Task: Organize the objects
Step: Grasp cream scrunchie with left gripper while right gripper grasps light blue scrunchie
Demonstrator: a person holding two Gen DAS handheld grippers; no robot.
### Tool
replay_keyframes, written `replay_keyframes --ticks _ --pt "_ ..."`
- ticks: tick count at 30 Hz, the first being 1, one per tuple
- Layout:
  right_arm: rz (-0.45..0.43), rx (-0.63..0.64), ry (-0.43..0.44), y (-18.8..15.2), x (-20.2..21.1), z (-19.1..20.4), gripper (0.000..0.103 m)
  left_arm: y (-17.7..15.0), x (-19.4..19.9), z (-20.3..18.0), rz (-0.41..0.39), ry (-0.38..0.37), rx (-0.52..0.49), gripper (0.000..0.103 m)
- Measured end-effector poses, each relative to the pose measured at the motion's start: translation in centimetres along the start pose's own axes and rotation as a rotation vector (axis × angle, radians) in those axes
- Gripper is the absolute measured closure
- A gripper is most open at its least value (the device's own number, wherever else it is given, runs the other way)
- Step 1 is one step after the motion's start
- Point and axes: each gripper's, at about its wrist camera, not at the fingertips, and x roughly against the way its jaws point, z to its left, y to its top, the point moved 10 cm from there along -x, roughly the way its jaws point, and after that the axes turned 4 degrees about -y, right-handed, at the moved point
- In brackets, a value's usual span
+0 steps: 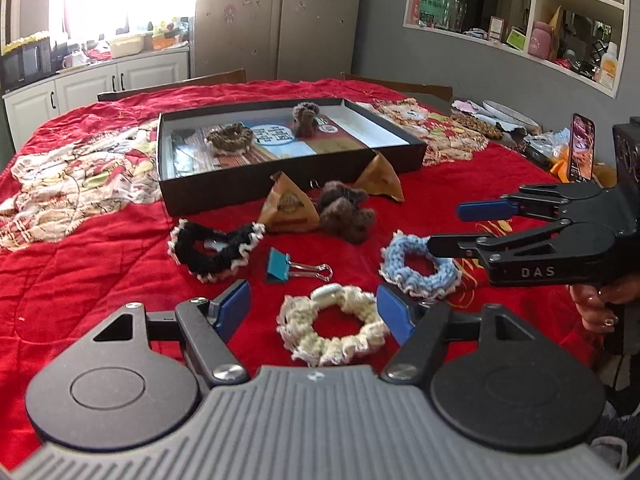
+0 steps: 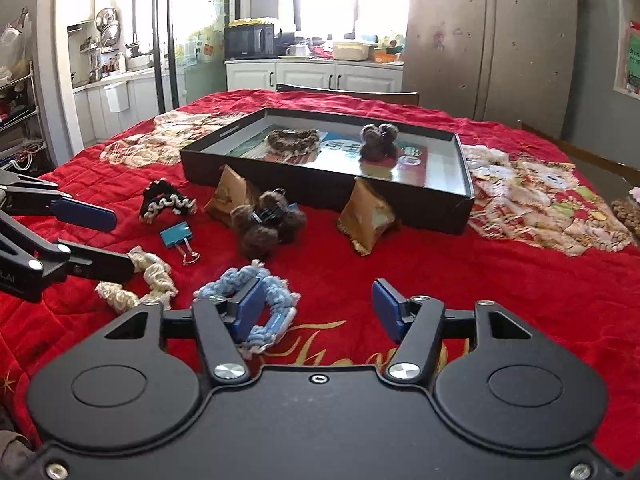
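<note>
A cream scrunchie (image 1: 332, 328) lies on the red cloth between the fingers of my open left gripper (image 1: 314, 308), and I cannot tell if the right pad touches its edge. My open right gripper (image 2: 318, 306) hangs low over the blue scrunchie (image 2: 256, 300). Its left finger stands in front of the ring, with bare cloth between the pads. Beyond lie a black scrunchie (image 1: 212, 250), a teal binder clip (image 1: 280, 266), a brown fuzzy clip (image 1: 344, 210) and two tan triangular packets (image 1: 286, 208). The black box tray (image 1: 280, 196) holds a brown scrunchie (image 1: 230, 140) and a brown fuzzy piece (image 1: 304, 118).
A phone (image 1: 582, 152) stands upright at the table's right edge among plates and wrappers. A person's hand (image 1: 596, 308) holds the right gripper's handle. Chair backs rise behind the far edge. Bare red cloth stretches to the left of the scrunchies and right of the tray.
</note>
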Motion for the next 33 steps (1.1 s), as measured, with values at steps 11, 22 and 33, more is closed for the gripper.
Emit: replay_keyframes --ticks 11,22,33 --pt "0.033 0.015 0.027 -1.0 -0.8 1.0 0.062 -1.0 -0.9 0.8 0.015 0.008 0.032 0.028" --pt "0.047 0.028 0.059 -1.5 -1.0 1.9 0.081 -2.0 -1.7 0.5 0.039 0.025 0.002 0.053" --pt "0.045 0.030 0.060 -1.5 -1.0 2.0 0.089 -1.9 -1.8 0.6 0.018 0.059 0.002 0.085"
